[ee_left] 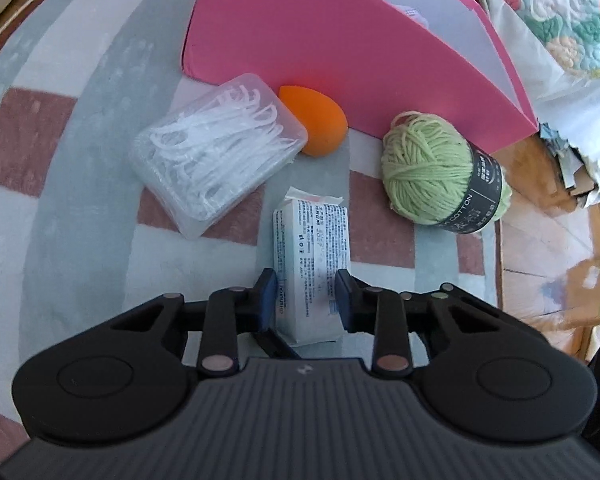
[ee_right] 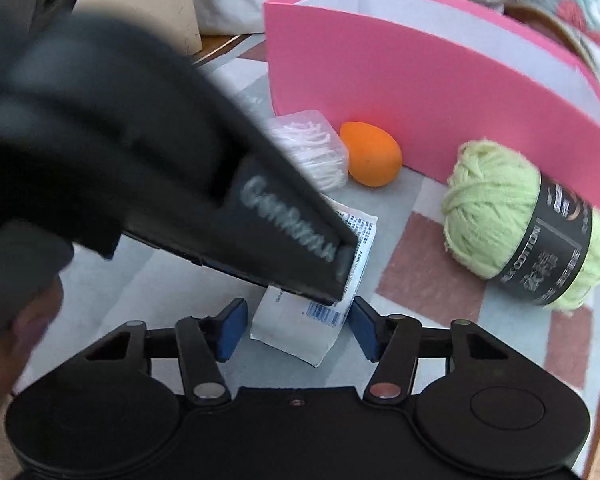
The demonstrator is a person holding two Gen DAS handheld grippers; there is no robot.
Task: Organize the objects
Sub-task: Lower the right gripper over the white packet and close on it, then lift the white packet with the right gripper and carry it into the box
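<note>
On a checked rug [ee_left: 80,184] of soft grey, white and dull red squares, a clear plastic box [ee_left: 216,152] of white floss picks lies at the left, flat and rectangular with rounded corners. Just beside its far corner sits a smooth, matte orange sponge [ee_left: 316,124], egg-shaped, close against the front wall of a pink box [ee_left: 340,52] whose inner walls are white. Below these, near the camera, a white packet [ee_left: 312,264] in thin printed wrapping lies lengthwise on the rug. The left tongs [ee_left: 306,300] are pinching its long sides, the blue pads pressed against the wrapper. In the right wrist view the right tongs [ee_right: 296,330] straddle the packet's near end with their blue pads spread and not touching it, a clear gap on the left side. At the right a ball of pale green yarn [ee_left: 432,168], fuzzy and loosely wound, lies on its side with a black paper band around it, near the pink box's corner.
</note>
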